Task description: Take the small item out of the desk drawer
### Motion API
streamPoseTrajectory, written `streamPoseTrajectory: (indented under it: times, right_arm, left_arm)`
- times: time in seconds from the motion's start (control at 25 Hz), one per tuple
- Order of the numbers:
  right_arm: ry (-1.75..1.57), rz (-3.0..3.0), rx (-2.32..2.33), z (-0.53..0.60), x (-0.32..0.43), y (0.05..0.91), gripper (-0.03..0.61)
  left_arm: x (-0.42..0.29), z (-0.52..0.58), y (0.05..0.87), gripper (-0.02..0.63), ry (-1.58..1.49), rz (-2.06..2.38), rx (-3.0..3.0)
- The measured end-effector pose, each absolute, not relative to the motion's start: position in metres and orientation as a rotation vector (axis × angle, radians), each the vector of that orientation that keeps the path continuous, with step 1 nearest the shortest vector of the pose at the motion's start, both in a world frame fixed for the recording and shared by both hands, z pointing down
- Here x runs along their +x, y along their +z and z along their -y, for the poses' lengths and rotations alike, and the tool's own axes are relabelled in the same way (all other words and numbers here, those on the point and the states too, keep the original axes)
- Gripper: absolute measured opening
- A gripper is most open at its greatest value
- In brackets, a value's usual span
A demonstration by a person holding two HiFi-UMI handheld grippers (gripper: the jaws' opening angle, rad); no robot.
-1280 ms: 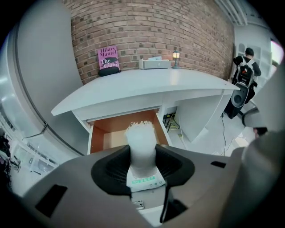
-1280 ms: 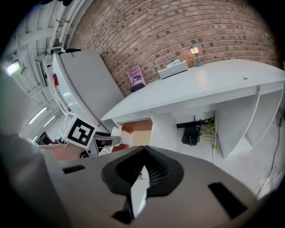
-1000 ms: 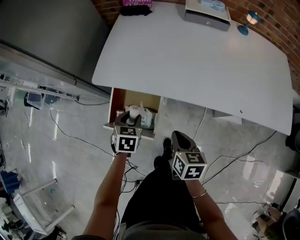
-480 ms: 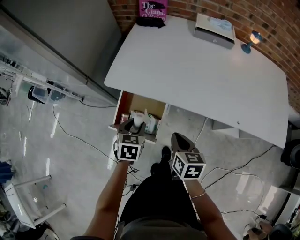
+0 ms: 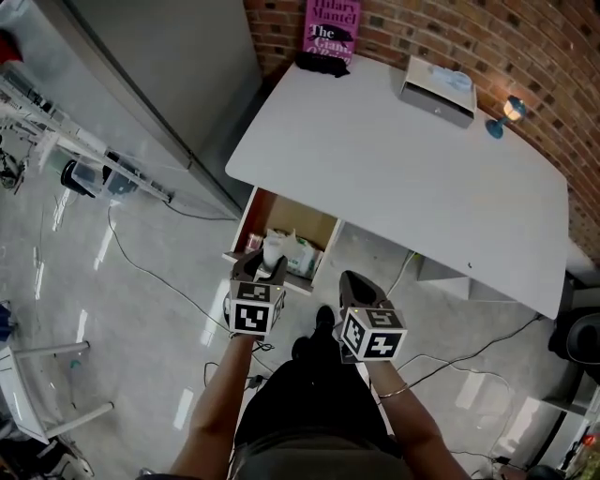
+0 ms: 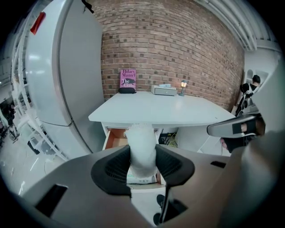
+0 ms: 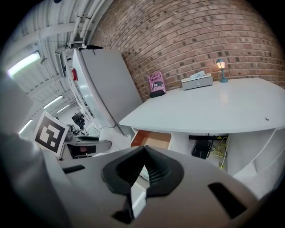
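The left hand-held gripper [image 6: 142, 156] pinches a small white roll-shaped item [image 6: 140, 136] between its black ribbed pads. The jaws stand wide because the roll is plump. Its surface looks soft and matte with a frayed top edge, cloth or paper, I cannot tell which. The pads grip it low on its sides, so most of it stands upright above them, which probably keeps so yielding a thing from slipping. From the head view the item seems to sit just over the front edge of the open wooden drawer [image 5: 286, 214], judged lifted clear rather than resting inside. A crinkled green-and-white packet [image 5: 302, 255] lies in the drawer. The right hand-held gripper [image 7: 143, 153] has its jaws pressed together on nothing and hangs beside the left, apparently idle. The drawer hangs under the smooth white bench [image 5: 403, 178], which carries a pink book [image 5: 331, 28], a flat grey box [image 5: 438, 91] and a small blue lamp [image 5: 503, 114] along a red brick wall.
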State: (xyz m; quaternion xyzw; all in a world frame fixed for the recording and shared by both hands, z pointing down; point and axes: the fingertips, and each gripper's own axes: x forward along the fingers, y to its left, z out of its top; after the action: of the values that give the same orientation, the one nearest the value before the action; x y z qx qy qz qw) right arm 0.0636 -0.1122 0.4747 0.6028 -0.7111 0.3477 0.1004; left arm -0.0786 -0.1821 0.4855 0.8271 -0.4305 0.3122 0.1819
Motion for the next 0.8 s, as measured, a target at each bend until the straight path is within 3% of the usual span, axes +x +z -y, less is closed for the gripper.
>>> streamPoseTrajectory:
  times: [0.8]
  right_arm:
    - [0.908, 2.171, 1.689, 0.118, 0.034, 0.445, 0.003]
  left_arm:
    - [-0.143, 0.155, 0.449, 0.181, 0.609, 1.373, 2.202]
